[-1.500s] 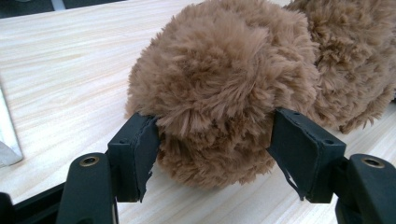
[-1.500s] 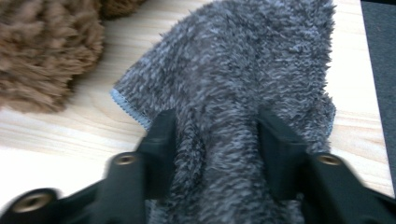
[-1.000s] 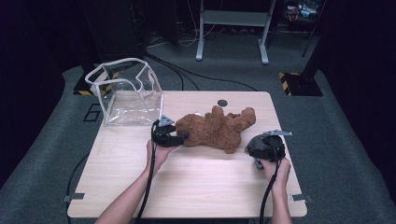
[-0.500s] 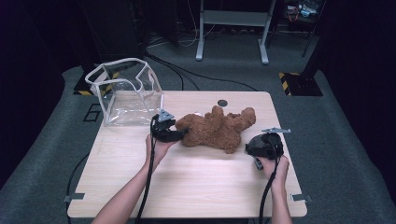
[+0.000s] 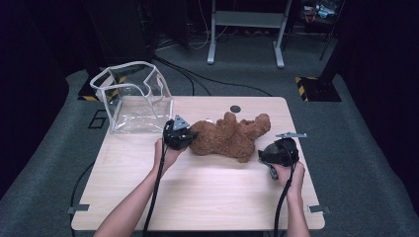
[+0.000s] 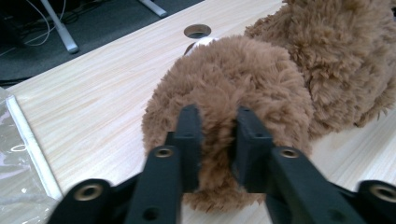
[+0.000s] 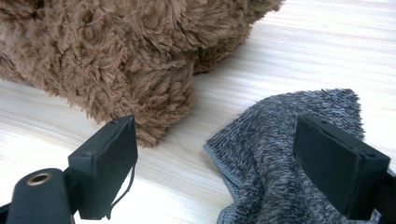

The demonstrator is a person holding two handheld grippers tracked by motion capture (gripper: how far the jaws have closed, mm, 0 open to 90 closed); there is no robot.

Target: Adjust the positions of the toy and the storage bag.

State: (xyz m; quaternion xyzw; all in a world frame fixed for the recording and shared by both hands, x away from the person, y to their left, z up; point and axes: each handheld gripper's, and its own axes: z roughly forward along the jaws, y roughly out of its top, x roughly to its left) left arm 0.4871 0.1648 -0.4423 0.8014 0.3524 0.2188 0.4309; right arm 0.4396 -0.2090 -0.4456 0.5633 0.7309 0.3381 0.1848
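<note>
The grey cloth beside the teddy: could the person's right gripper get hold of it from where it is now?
Probably yes. The right gripper stands open with the grey cloth lying partly between its jaws on the table; nothing blocks it, and the teddy sits just beside.

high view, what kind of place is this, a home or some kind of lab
Most likely a lab or recording studio: a lone wooden table on grey carpet, dark surroundings, cables across the floor, and a metal stand behind.

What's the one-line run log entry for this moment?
left gripper: just closed, pinching teddy bear | right gripper: open, over grey cloth | clear bag: upright beside the bear
</note>
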